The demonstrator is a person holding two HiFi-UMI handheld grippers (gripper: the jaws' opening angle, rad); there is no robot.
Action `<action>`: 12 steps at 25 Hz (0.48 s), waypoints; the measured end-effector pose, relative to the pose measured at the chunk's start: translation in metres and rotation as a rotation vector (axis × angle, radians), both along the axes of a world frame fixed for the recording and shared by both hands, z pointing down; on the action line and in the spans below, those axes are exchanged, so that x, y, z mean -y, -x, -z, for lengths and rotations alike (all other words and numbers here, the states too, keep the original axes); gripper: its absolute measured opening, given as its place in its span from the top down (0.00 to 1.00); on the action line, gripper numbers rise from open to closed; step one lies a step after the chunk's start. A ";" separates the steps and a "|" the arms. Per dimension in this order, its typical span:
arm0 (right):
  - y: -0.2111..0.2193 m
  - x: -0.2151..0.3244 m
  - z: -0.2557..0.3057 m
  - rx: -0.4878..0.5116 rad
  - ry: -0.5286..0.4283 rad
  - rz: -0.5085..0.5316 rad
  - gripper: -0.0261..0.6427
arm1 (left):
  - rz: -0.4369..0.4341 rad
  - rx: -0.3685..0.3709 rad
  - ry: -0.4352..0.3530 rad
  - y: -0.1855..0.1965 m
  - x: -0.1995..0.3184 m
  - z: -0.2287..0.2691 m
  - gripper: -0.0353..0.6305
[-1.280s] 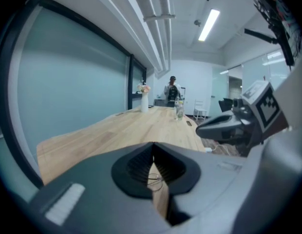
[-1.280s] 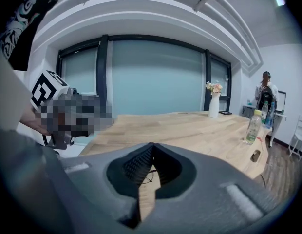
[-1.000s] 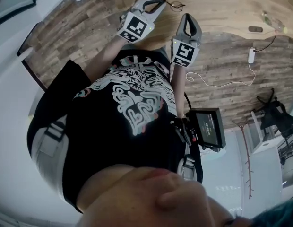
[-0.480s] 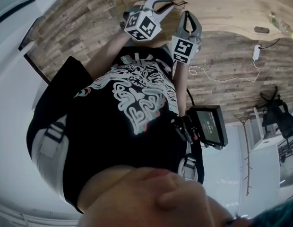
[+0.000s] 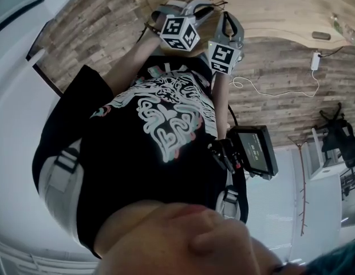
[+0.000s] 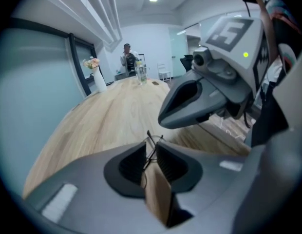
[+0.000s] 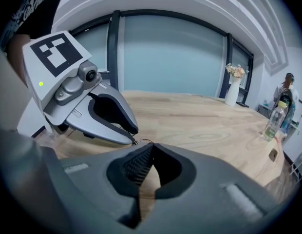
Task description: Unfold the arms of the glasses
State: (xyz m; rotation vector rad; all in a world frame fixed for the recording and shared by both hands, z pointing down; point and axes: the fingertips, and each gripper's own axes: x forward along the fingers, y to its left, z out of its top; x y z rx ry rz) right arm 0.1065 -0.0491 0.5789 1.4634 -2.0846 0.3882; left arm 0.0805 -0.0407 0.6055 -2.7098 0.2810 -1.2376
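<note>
Thin dark wire glasses [image 6: 152, 141] sit pinched between the jaws of my left gripper [image 6: 151, 149], which is shut on them just above the light wooden table [image 6: 112, 111]. In the head view the left gripper [image 5: 207, 4] reaches over the table edge, with the glasses [image 5: 219, 4] at its tip. My right gripper [image 5: 226, 16] is beside it, jaws shut; its tip [image 6: 163, 120] hovers close above the glasses. From the right gripper view, my right gripper [image 7: 151, 149] points at the left gripper [image 7: 134, 139], and a bit of wire from the glasses [image 7: 142, 141] shows between them.
A white vase with flowers [image 7: 233, 89], a clear bottle [image 7: 273, 121] and a small dark object [image 7: 273, 154] stand farther along the table. A person [image 6: 126, 57] is at the far end. On the wooden floor lies a white cable with a charger [image 5: 315, 59].
Both grippers have moved forward over the table edge. The left gripper has reached the glasses and shut on them. The right gripper has come in close beside it.
</note>
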 end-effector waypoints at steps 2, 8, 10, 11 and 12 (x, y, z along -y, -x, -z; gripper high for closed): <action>0.002 -0.001 -0.003 0.007 0.009 0.004 0.96 | -0.006 0.009 0.009 -0.001 -0.002 -0.002 0.90; 0.010 -0.001 -0.005 0.070 0.030 0.019 0.96 | -0.037 0.042 0.033 0.000 -0.005 -0.009 0.87; 0.014 0.000 -0.005 0.079 0.032 0.034 0.96 | -0.046 0.055 0.033 0.002 -0.004 -0.011 0.87; 0.016 0.000 -0.005 0.085 0.035 0.037 0.96 | -0.049 0.057 0.033 0.002 -0.004 -0.012 0.87; 0.017 -0.001 -0.006 0.092 0.039 0.036 0.96 | -0.050 0.056 0.031 0.002 -0.004 -0.012 0.87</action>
